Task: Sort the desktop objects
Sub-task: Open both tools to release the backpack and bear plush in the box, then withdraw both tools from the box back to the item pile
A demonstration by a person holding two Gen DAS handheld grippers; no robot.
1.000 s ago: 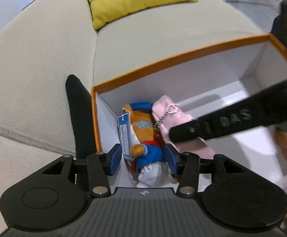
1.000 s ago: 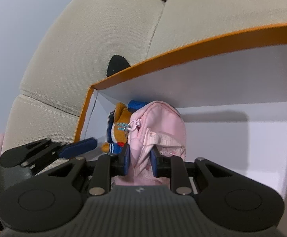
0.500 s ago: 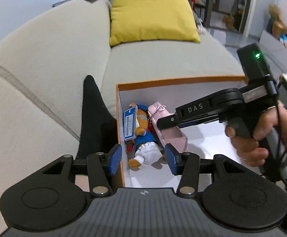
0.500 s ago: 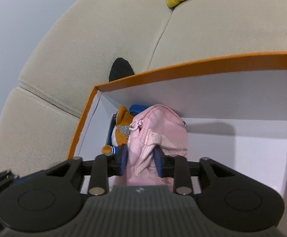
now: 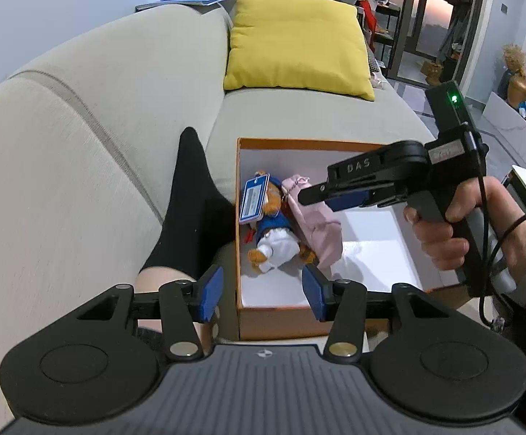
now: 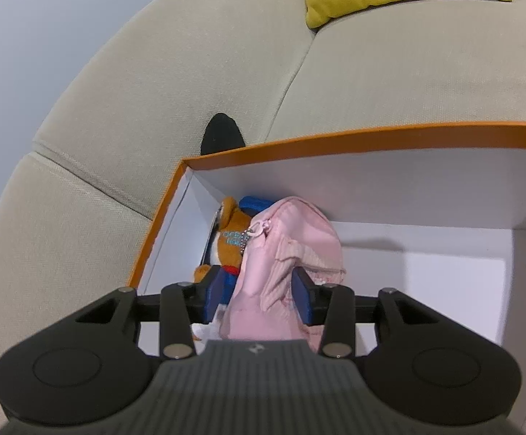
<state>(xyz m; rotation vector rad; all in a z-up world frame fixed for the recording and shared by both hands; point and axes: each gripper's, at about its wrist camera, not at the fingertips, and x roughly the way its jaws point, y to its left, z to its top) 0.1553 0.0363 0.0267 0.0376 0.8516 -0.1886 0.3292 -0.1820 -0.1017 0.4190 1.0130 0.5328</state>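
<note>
**Pink pouch and plush bear in the orange box**

The left wrist view shows the whole orange box [image 5: 273, 320] on the sofa [image 5: 99, 116], with the right gripper [image 5: 335, 195] above the pink pouch [image 5: 317, 224]; the right wrist view shows only the box's far corner. The left gripper [image 5: 263, 293] hangs spread and empty short of the plush bear [image 5: 272, 232]. The right gripper's pads flank the pouch, apparently parted, the bear just left

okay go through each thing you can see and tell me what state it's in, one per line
Orange box: open, on the sofa.
Plush bear: lying in the box, tag attached.
Pink pouch: zipped, in the box beside the bear, between the right claw's pads.
Left claw: open, empty, above the box's near wall.
Right claw: open around the pouch.
</note>
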